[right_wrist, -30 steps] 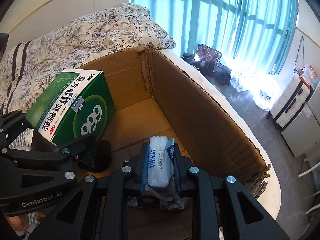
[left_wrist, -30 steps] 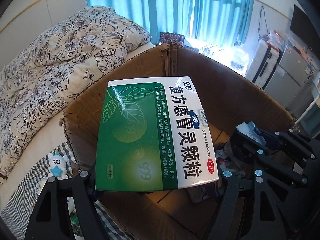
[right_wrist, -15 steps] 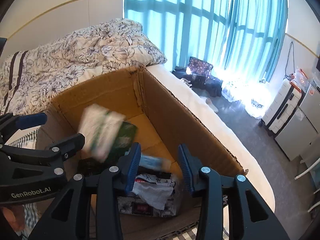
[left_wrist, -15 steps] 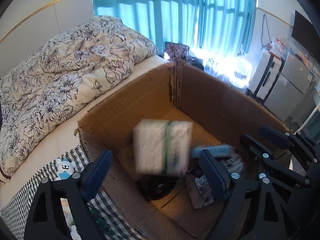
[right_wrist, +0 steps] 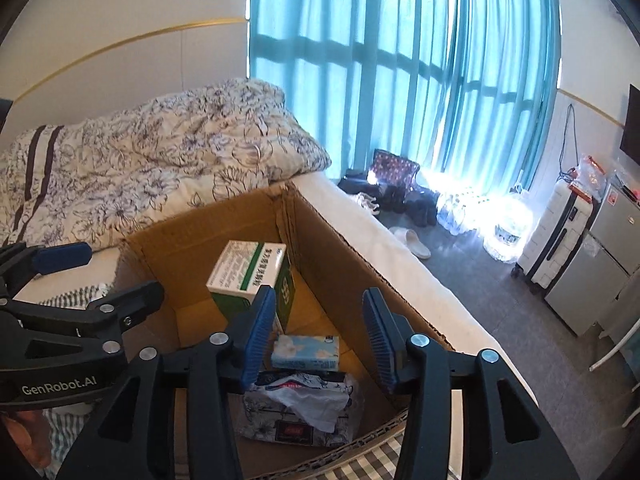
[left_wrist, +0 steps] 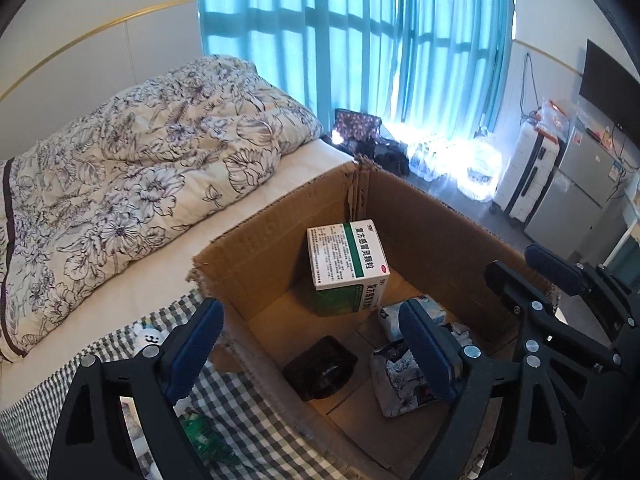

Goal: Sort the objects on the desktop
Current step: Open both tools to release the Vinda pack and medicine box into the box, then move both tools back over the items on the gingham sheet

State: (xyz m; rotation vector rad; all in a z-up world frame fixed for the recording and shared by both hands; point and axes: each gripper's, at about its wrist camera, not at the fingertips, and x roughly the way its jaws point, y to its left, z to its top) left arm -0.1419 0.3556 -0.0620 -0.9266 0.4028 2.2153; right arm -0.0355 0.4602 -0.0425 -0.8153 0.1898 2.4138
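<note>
Left wrist view: medicine box [left_wrist: 347, 265] inside carton [left_wrist: 256, 256], 12 o'clock of a black object [left_wrist: 320, 368] unseen from the right wrist. Tissue pack [right_wrist: 306, 352] shows whole there. Left gripper [left_wrist: 312, 354] and right gripper [right_wrist: 318, 336] gape, empty.

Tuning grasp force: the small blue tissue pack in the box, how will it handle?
The tissue pack looks soft-wrapped, so it probably squashes under the pads. Likely light. It lies flat against the floral pack, so unlikely to roll.
</note>
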